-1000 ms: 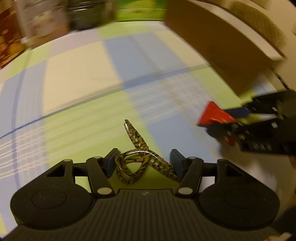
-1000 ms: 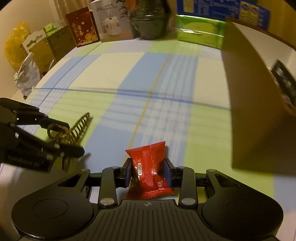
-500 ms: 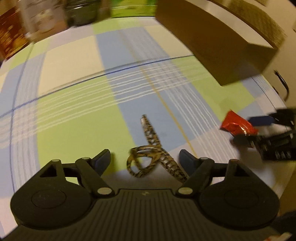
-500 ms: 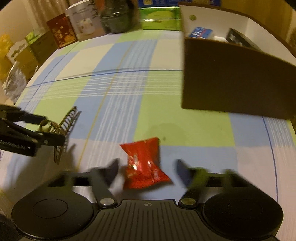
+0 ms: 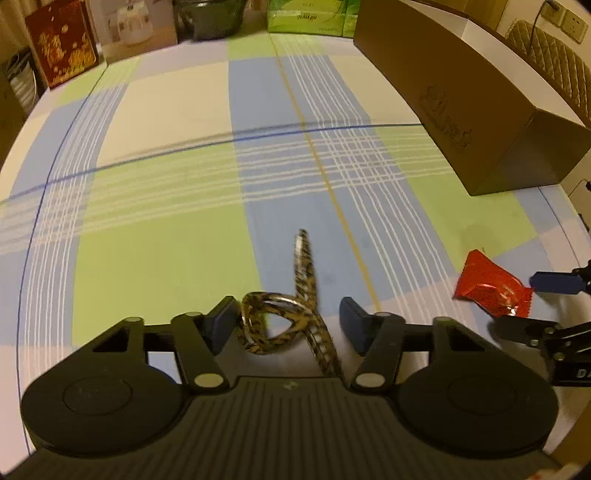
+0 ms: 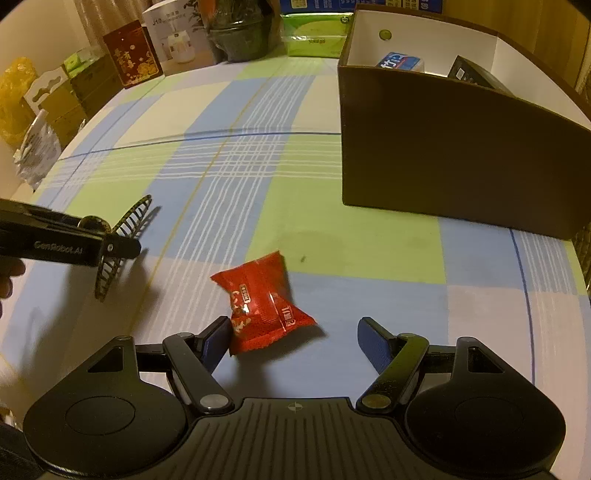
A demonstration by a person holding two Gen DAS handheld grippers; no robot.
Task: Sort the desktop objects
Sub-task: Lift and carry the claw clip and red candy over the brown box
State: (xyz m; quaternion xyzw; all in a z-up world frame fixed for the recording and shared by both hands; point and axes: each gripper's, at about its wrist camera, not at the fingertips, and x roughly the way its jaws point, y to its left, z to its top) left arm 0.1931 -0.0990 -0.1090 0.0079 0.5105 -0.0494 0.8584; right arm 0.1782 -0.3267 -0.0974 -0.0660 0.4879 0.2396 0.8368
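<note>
A tortoiseshell hair claw clip (image 5: 291, 317) lies on the checked tablecloth between the jaws of my left gripper (image 5: 290, 321), which is open; the clip touches the left finger. It also shows in the right wrist view (image 6: 122, 240). A red snack packet (image 6: 264, 301) lies on the cloth between the open jaws of my right gripper (image 6: 295, 336), against its left finger. The packet also shows in the left wrist view (image 5: 491, 284).
A brown cardboard box (image 6: 443, 147) with a white inside stands at the right and holds a blue pack (image 6: 400, 61) and a dark item (image 6: 476, 75). Green tissue packs (image 6: 314, 31), a dark pot (image 6: 240, 33), a white carton (image 6: 173, 37) and a red box (image 6: 131, 53) line the far edge.
Both grippers have opened. The clip and the red packet, held a second ago, now lie loose on the cloth. Both grippers have drawn back and the views have steadied.
</note>
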